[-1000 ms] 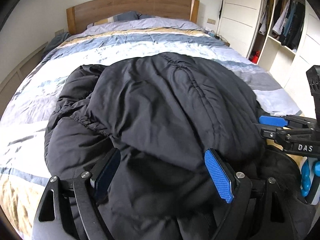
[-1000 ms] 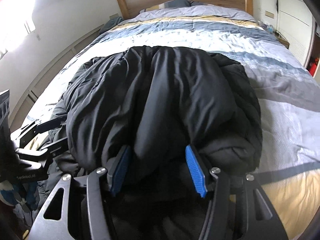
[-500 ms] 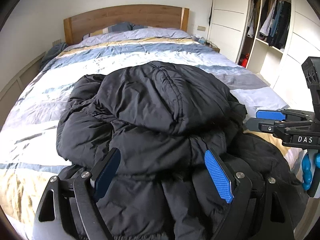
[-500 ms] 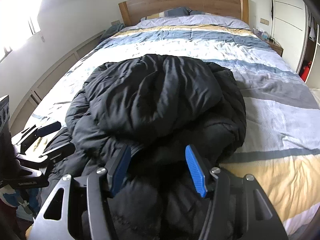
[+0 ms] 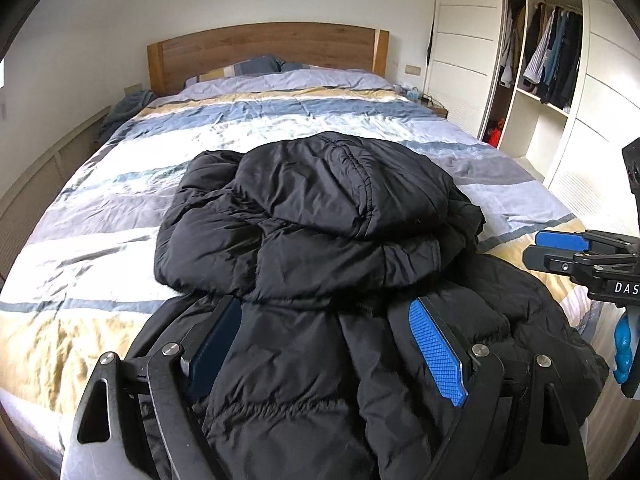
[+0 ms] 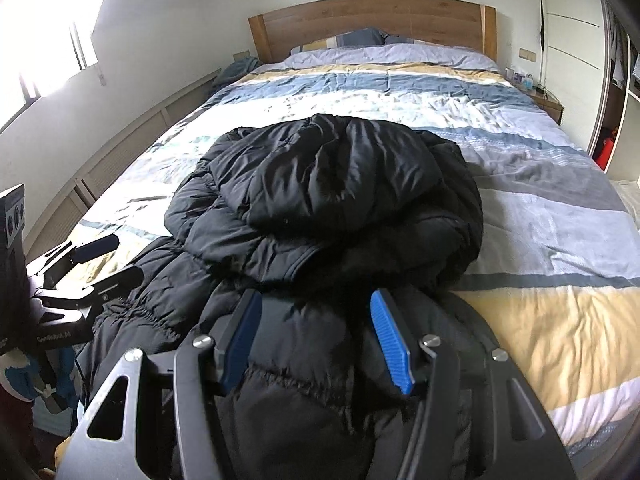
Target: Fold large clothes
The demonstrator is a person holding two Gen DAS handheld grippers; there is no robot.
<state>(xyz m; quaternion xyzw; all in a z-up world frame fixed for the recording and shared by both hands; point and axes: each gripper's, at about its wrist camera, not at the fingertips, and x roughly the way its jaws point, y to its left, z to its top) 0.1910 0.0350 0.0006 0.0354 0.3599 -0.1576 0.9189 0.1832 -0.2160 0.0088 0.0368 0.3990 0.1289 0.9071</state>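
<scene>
Home bedroom: bed (image 5: 280, 128), open wardrobe (image 5: 536, 60).

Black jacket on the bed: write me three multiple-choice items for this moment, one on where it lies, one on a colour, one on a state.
1. Where does the black jacket lie?
A. on the striped bed
B. in the wardrobe
C. on the floor
2. What colour are the left gripper's pads?
A. red
B. blue
C. green
3. How do the left gripper's jaws stand?
A. shut tight
B. wide apart
C. out of view

A: the black jacket is heaped on the striped bed.
B: the pads show blue.
B: the left gripper has a broad gap over the jacket.
</scene>
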